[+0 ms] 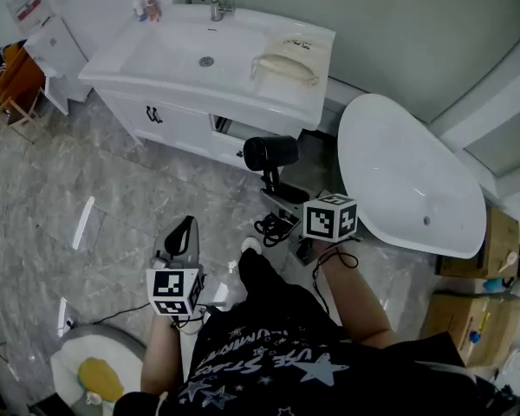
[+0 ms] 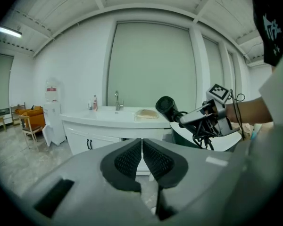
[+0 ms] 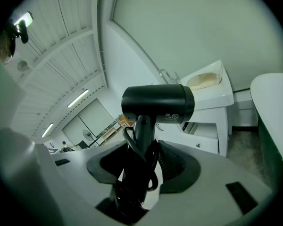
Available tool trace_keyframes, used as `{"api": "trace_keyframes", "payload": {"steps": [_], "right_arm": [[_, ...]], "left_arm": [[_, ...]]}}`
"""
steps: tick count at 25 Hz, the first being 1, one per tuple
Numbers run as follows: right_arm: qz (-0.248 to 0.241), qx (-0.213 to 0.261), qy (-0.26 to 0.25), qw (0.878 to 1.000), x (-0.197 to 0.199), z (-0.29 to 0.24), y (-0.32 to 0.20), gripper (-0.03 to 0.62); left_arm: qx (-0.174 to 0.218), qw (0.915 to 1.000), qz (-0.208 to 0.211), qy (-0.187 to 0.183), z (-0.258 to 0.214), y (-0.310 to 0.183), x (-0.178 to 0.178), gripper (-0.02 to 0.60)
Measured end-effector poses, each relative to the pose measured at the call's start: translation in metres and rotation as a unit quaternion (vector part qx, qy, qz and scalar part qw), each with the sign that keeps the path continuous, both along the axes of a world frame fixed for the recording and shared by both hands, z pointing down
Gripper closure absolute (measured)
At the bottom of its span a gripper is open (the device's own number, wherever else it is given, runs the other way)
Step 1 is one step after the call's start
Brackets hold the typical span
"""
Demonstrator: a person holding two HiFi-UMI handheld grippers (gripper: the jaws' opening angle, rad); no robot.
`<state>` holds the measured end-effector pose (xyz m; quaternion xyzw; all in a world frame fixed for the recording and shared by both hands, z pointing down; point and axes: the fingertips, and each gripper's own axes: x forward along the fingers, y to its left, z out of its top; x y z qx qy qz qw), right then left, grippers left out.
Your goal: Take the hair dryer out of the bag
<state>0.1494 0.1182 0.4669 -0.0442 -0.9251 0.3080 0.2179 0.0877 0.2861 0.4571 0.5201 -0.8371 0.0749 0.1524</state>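
Right gripper (image 3: 144, 160) clamped on the handle of the black hair dryer (image 3: 158, 103), with the coiled cord bunched between the jaws and the barrel lying crosswise above them; the dryer is held in the air in front of the white vanity (image 1: 156, 76). Left gripper (image 2: 142, 160) empty, jaws pressed together, low over the marbled floor (image 1: 87, 163). A flat beige bag (image 1: 286, 66) lies on the vanity top beside the basin, well apart from the dryer; white bathtub (image 1: 399, 180) at right
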Motion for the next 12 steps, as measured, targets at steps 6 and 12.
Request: {"api": "trace_keyframes", "payload": {"steps": [6, 12], "right_arm": [[-0.013, 0.005, 0.012, 1.0, 0.063, 0.0, 0.079, 0.393], [-0.019, 0.003, 0.021, 1.0, 0.115, 0.007, 0.127, 0.393]], "left_arm": [[-0.003, 0.9997, -0.02, 0.015, 0.009, 0.077, 0.055, 0.554], [0.0, 0.9998, -0.021, 0.006, 0.009, 0.118, 0.095, 0.552]]}}
